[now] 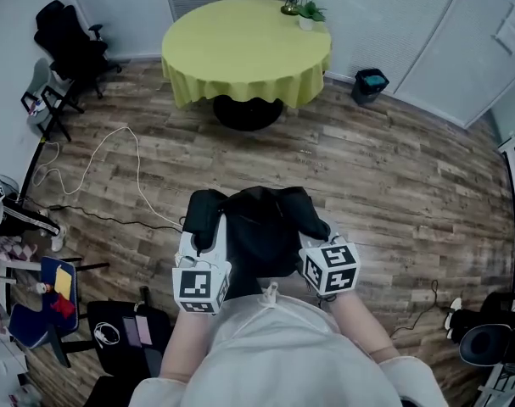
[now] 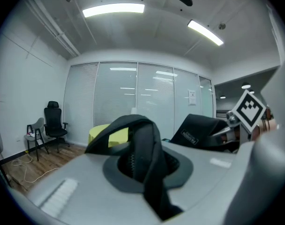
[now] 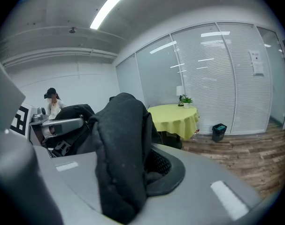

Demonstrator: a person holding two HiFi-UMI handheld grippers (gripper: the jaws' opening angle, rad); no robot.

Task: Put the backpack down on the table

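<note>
Person is wearing a pale, off-white top [image 1: 265, 346], filling the lower centre of the head view. Its loose sleeves [image 1: 159, 388] are ending above the forearms.

Left gripper [image 1: 203, 242] and right gripper [image 1: 315, 237] are showing light grey moulded shells. Each is carrying a white cube [image 1: 199, 287] printed with black square markers.

In both gripper views the smooth grey jaw faces are showing dark, mesh-textured pads [image 3: 173, 172] and pale rectangular marks [image 3: 229, 198].
</note>
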